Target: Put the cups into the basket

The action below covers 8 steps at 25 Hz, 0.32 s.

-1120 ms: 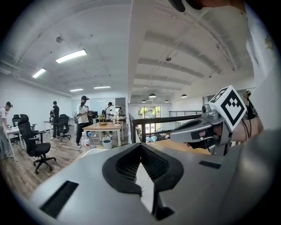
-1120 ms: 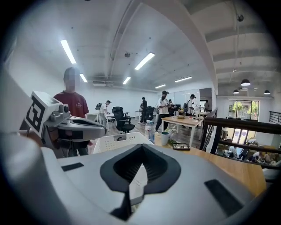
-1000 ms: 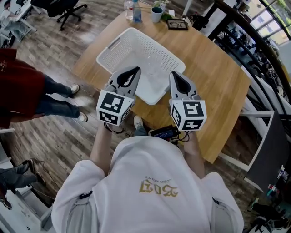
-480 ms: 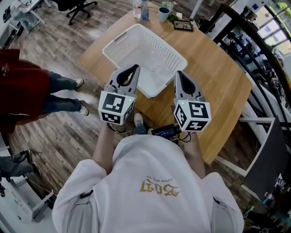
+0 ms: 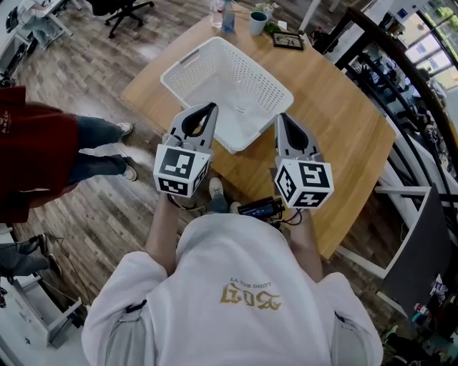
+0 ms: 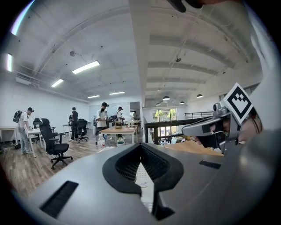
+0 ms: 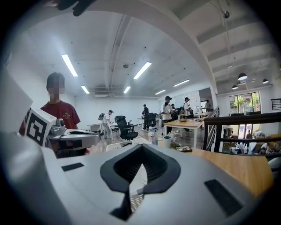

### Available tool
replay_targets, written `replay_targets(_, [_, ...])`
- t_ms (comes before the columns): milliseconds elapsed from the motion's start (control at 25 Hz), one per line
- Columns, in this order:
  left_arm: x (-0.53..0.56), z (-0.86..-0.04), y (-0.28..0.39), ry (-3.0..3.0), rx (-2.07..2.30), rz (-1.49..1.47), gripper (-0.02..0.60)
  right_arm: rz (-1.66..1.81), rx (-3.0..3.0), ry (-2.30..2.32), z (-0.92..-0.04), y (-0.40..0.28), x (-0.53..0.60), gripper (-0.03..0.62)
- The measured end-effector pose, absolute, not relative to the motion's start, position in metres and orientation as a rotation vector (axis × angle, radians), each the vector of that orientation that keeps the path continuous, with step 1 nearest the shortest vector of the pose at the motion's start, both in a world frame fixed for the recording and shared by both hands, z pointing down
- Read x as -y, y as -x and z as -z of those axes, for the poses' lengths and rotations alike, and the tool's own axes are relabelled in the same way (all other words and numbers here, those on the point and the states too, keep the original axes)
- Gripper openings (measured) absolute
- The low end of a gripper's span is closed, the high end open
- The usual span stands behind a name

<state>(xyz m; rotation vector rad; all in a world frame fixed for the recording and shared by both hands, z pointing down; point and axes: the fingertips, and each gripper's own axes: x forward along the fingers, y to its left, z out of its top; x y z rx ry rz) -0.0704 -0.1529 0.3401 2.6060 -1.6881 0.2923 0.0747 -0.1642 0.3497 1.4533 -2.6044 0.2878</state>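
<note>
The white mesh basket (image 5: 187, 69) stands on the near left part of the round wooden table (image 5: 336, 129). Something faint and clear, perhaps a cup (image 5: 240, 107), lies on the basket floor; I cannot tell for sure. My left gripper (image 5: 212, 107) hovers shut at the basket's near rim, holding nothing. My right gripper (image 5: 280, 116) is shut and empty too, just right of the basket's near corner. In the left gripper view, the left gripper (image 6: 141, 146) shows the basket's mesh (image 6: 143, 176) through its closed jaws. In the right gripper view, the right gripper (image 7: 142, 146) points over the table.
At the table's far edge stand a teal cup (image 5: 257, 23), bottles (image 5: 227, 14) and a dark framed picture (image 5: 288, 40). A person in red (image 5: 36, 150) stands at the left on the wood floor. A black railing (image 5: 401, 64) runs along the right.
The view has shifted a little, so the basket sits higher in frame. Both grippers stay shut, side by side at the basket's near side.
</note>
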Motion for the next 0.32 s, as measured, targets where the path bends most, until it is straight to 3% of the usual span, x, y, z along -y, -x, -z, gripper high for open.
replay_targets(320, [0.1553,-0.3394,0.0771,-2.613,1.726,-0.298,0.008,-0.298,2.607,-1.458,-0.3495,-0.0734,0.1659,0.009])
